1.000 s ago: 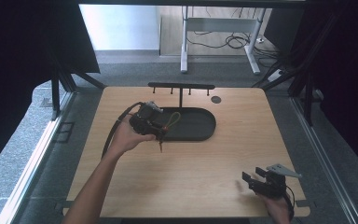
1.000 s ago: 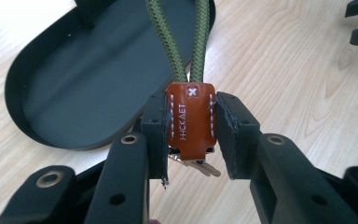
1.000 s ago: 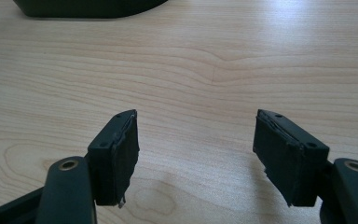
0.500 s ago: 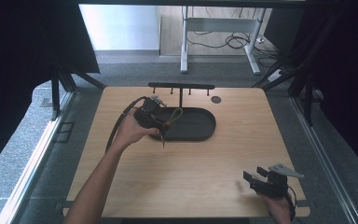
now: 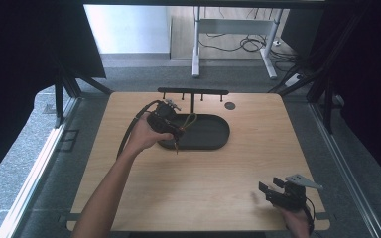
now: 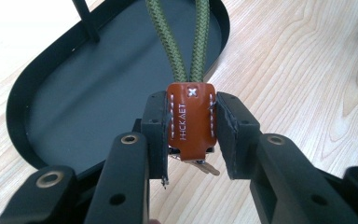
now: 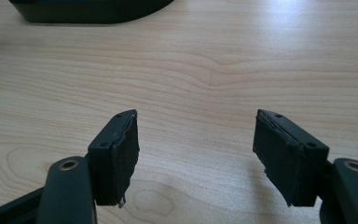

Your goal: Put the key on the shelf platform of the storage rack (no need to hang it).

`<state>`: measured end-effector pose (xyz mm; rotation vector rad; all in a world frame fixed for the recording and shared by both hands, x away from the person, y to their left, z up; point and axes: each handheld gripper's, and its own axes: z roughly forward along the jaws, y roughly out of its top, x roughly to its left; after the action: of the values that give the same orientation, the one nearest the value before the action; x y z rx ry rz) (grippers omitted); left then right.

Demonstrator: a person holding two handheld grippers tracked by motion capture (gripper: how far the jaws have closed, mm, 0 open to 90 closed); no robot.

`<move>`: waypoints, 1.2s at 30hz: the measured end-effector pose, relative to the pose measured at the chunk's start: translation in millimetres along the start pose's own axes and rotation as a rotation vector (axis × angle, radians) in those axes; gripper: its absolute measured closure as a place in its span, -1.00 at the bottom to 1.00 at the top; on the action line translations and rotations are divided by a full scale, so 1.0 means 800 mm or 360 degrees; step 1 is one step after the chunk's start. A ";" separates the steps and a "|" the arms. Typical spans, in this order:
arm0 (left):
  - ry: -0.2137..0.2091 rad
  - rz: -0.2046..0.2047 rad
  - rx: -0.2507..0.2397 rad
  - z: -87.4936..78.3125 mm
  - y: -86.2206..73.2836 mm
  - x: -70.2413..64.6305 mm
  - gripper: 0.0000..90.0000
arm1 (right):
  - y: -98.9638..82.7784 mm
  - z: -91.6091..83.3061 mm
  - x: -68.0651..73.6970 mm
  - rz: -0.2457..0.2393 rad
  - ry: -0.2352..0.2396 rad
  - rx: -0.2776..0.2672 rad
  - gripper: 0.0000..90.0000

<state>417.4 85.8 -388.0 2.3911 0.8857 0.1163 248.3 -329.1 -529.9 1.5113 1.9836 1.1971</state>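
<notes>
Your left gripper point(image 6: 191, 135) clamps its fingers on the brown leather tag of the olive-green cord loop point(image 6: 190, 122), mid-frame above the black oval metal tray point(image 6: 42, 88); only the tag's edges are pinched, so it could twist free. Your right gripper point(image 7: 200, 154) rests with fingers apart, holding nothing, over the light wooden desk point(image 7: 242, 70).

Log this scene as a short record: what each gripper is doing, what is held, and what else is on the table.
left gripper: shut on keychain, over the tray's near rim
keychain: brown leather tab with green cord loop
right gripper: open, holding nothing, near table's front right corner
tray: black oval, at the back of the table
rack: black bar with pegs, behind tray
table: light wood
</notes>
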 end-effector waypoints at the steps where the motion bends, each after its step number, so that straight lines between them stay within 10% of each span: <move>1: 0.0003 0.0003 0.0002 0.001 0.001 0.001 0.48 | 0.000 0.000 0.000 0.0000 0.0000 0.0000 -0.30; 36: 0.0047 0.0027 0.0033 0.046 0.042 0.030 0.48 | -0.001 -0.001 -0.001 0.0004 -0.0009 -0.0001 -0.30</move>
<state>464.9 62.2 -402.7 2.4222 0.8846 0.1497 247.2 -330.5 -530.3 1.5155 1.9782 1.1929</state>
